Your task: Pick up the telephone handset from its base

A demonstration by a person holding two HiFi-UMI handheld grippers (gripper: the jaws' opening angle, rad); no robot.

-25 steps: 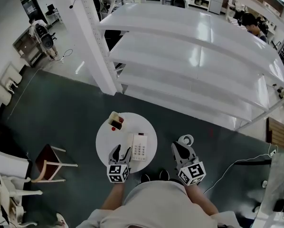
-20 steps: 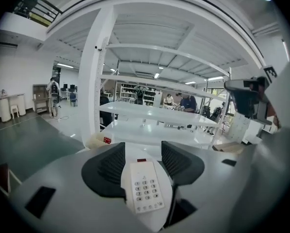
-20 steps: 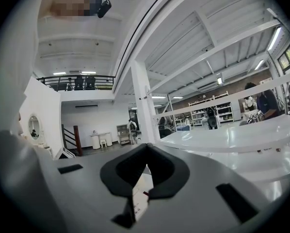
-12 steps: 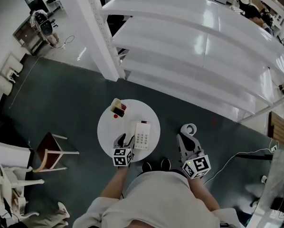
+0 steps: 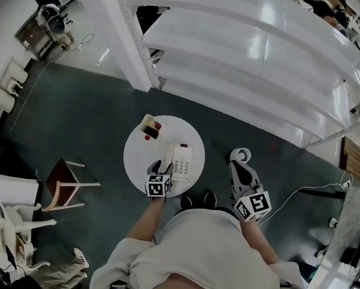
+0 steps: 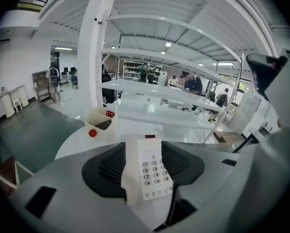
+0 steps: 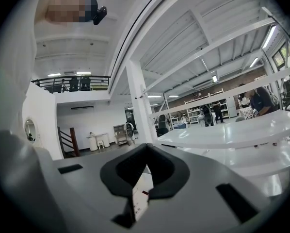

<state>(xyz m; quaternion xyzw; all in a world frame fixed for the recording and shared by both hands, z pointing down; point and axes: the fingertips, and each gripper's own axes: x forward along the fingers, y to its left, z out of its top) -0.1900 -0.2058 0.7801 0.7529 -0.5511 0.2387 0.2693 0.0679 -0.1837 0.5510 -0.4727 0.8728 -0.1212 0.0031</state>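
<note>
A white telephone (image 5: 181, 161) lies on the round white table (image 5: 141, 164). Its handset (image 5: 170, 159) rests along the left side of the base. In the left gripper view the keypad (image 6: 153, 171) faces up and the handset (image 6: 131, 171) lies left of it. My left gripper (image 5: 160, 168) is open at the phone's near end. Seen along its jaws, this left gripper (image 6: 146, 178) has one dark pad on each side of the phone, neither pressing on it. My right gripper (image 5: 240, 161) hangs off the table to the right with its jaw tips together, holding nothing.
A cream box (image 5: 148, 126) with a red die and a red ball (image 5: 147, 138) beside it sit at the table's far left. A wooden chair (image 5: 62, 185) stands left of the table. White shelving (image 5: 258, 59) rises beyond it, and a cable (image 5: 300, 191) crosses the floor at right.
My left gripper has dropped toward the table and tipped further down, closing in on the phone's near end. The right gripper has stayed put.
</note>
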